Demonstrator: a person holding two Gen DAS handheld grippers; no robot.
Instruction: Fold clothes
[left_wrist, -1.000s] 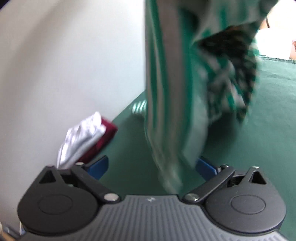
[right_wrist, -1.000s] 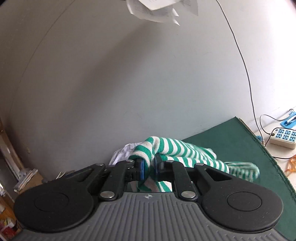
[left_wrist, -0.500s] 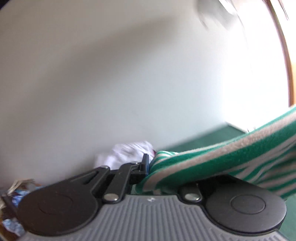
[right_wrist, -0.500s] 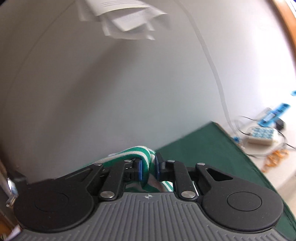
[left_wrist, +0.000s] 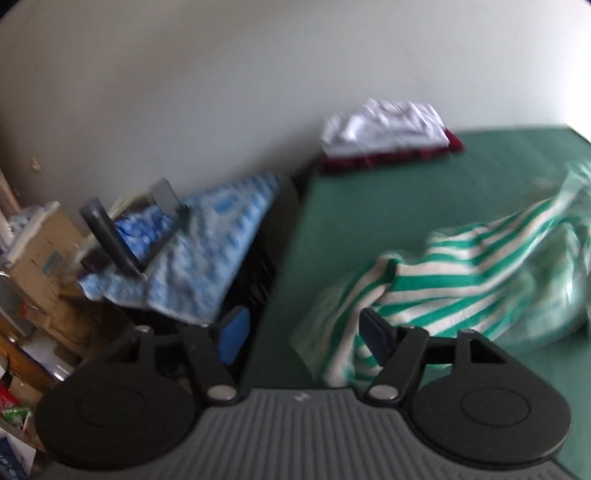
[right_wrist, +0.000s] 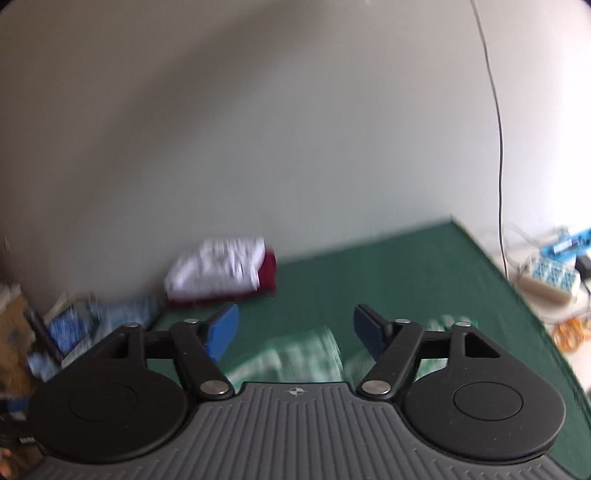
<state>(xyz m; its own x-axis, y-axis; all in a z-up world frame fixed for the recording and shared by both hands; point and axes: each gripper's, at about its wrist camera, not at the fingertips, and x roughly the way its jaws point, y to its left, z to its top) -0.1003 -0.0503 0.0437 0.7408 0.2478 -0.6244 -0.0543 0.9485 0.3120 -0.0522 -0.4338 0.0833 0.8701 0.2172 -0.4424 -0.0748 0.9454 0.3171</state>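
Observation:
A green-and-white striped garment (left_wrist: 461, 280) lies crumpled on the green table cover (left_wrist: 369, 206), blurred as it drops. My left gripper (left_wrist: 301, 330) hangs over the table's left edge with its jaws opening; the cloth lies just past its right finger, with no pad pressing on it. In the right wrist view the same striped garment (right_wrist: 295, 360) shows blurred below and between the fingers of my right gripper (right_wrist: 295, 326), whose jaws are also opening and hold nothing.
A folded white piece on a dark red one (left_wrist: 384, 134) sits at the table's far left corner by the wall. A blue patterned cloth (left_wrist: 207, 254) and boxes (left_wrist: 40, 247) crowd the space left of the table. A power strip and cables (right_wrist: 550, 277) lie off its right edge.
Both grippers let go of the striped garment, which has fallen onto the table. The left gripper swung left and rolled; the right one dipped toward the table.

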